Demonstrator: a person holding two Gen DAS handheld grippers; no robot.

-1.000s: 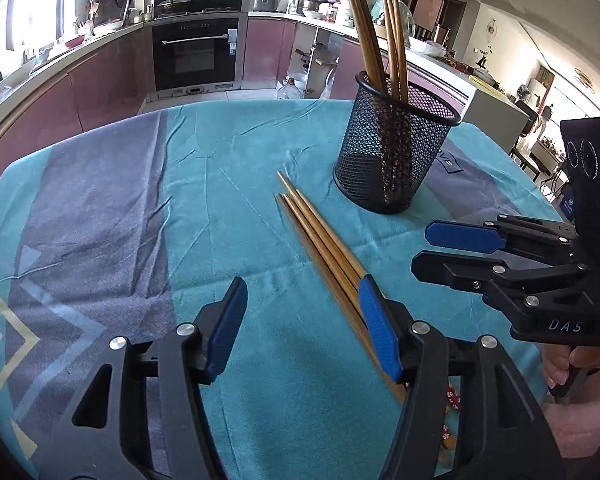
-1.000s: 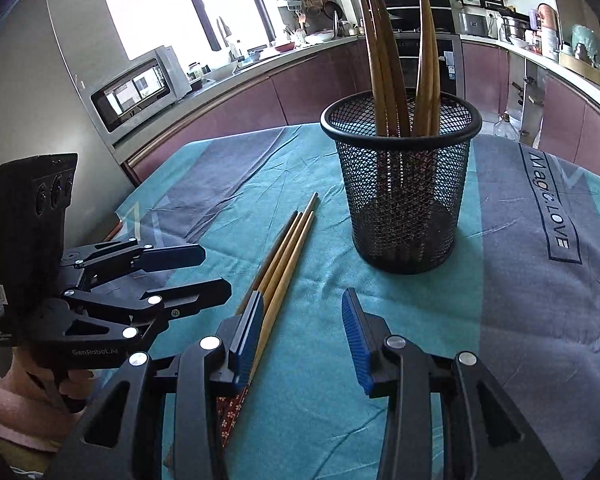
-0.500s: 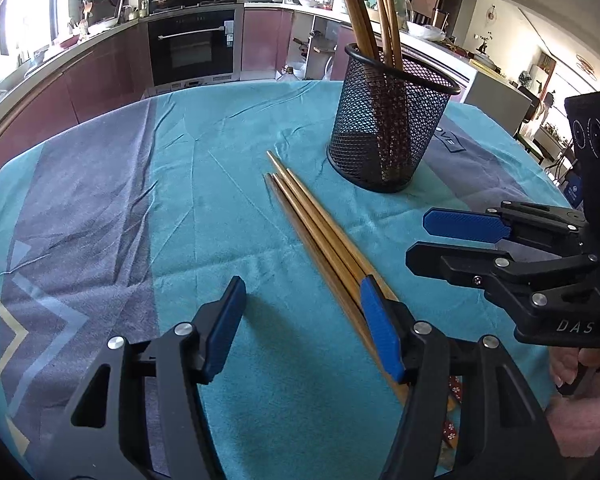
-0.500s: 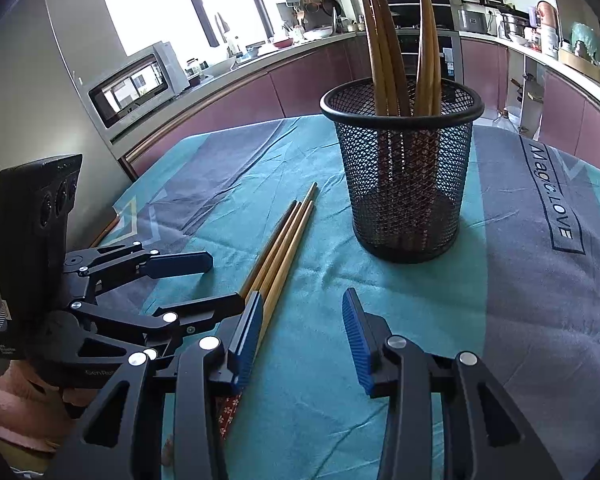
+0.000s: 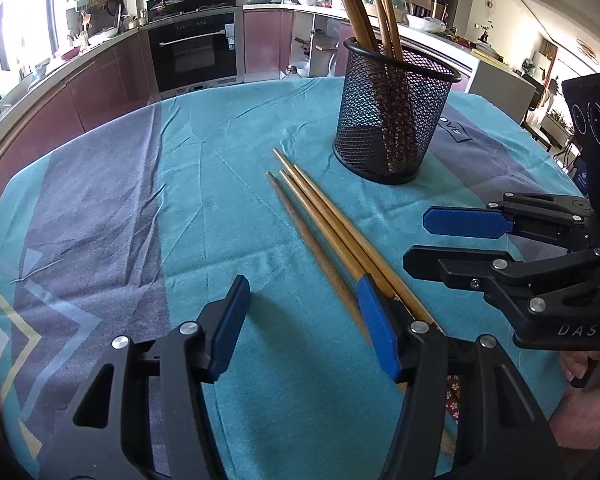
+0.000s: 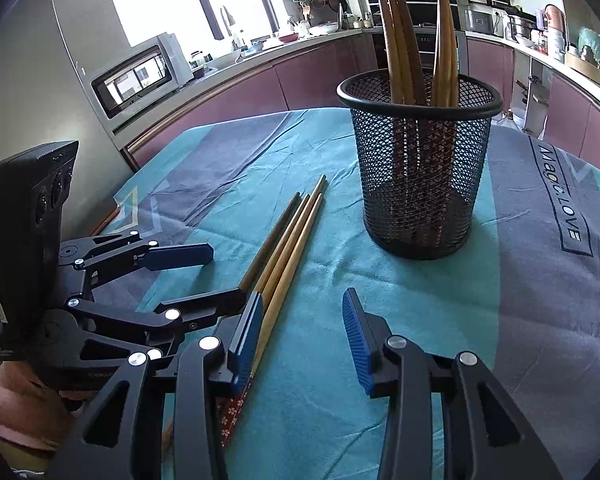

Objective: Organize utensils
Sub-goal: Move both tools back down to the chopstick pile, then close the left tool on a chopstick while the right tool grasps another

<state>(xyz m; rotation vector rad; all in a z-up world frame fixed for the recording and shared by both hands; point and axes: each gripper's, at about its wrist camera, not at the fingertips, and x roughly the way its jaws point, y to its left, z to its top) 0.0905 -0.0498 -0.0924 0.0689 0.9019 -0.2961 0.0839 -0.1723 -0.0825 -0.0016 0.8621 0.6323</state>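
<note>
Left gripper (image 5: 302,326): jaws apart and closing, nothing between the pads yet. Loose chopsticks (image 5: 320,224) lie on the teal cloth (image 5: 220,140), running under its right-hand finger (image 5: 378,330) and away up-right; the gap itself sits left of the bundle, over bare cloth. Judgement: shift it right so one stick lies between the pads before closing, or it'll shut on nothing. Four sticks touching side by side, so take the outer, darker one, low and near the thick end.

Right gripper (image 6: 300,336): jaws partly spread, empty; bundle just off its left finger. Mesh holder (image 6: 420,168) stands ahead of it, slightly right, already holding upright chopsticks (image 6: 400,40). Risk: tall light holder, easy to tip on insertion.
</note>
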